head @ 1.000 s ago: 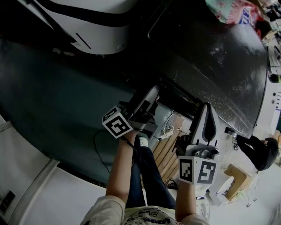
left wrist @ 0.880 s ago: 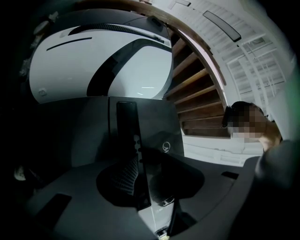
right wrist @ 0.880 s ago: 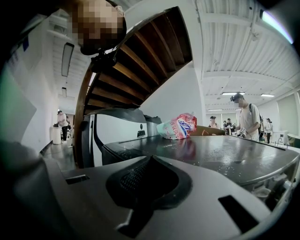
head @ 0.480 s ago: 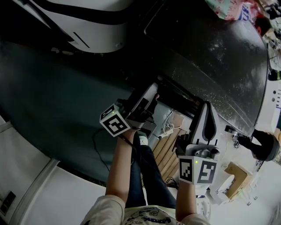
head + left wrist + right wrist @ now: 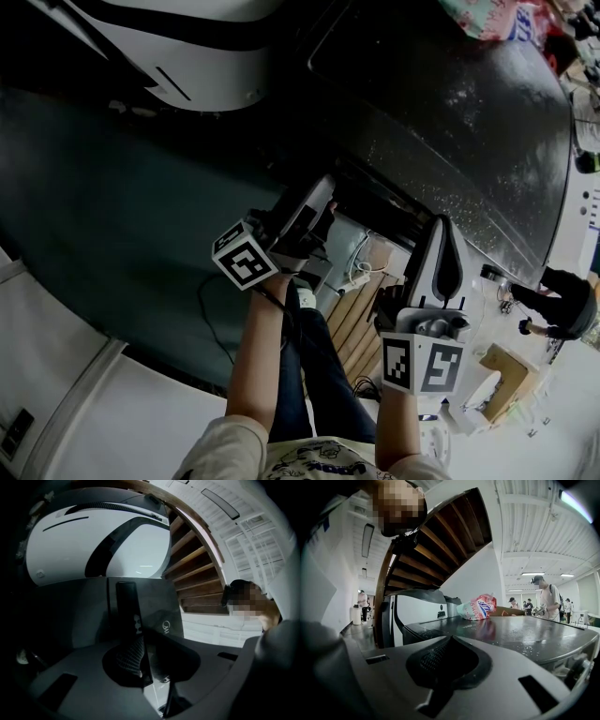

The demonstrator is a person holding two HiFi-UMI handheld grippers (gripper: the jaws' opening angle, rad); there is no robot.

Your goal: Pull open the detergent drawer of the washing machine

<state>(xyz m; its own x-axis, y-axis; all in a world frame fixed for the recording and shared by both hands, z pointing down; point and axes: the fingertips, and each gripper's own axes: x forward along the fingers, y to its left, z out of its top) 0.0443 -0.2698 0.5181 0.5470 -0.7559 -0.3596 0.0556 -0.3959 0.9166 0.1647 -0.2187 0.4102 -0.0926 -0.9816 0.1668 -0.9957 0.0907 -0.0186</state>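
The washing machine (image 5: 450,103) is dark with a speckled top, and its glossy front panel (image 5: 159,606) fills the left gripper view. The dark slab of the detergent drawer front (image 5: 127,616) stands on edge between the jaws of my left gripper (image 5: 152,644). Those jaws are closing. The left pad lies against the slab, and a light gap still shows on the right jaw's side. In the head view my left gripper (image 5: 322,202) sits at the machine's front edge. My right gripper (image 5: 445,234) hangs shut and empty beside it, level with the machine's top (image 5: 525,637).
A pink detergent bag (image 5: 480,606) lies at the far end of the machine's top. A white rounded appliance (image 5: 93,545) stands to the left. A wooden staircase (image 5: 436,536) rises behind. Several people (image 5: 543,597) stand in the room at the right.
The left gripper's jaws have drawn closer together around the drawer front. Neither hand has moved. A person at the right edge of the head view has shifted.
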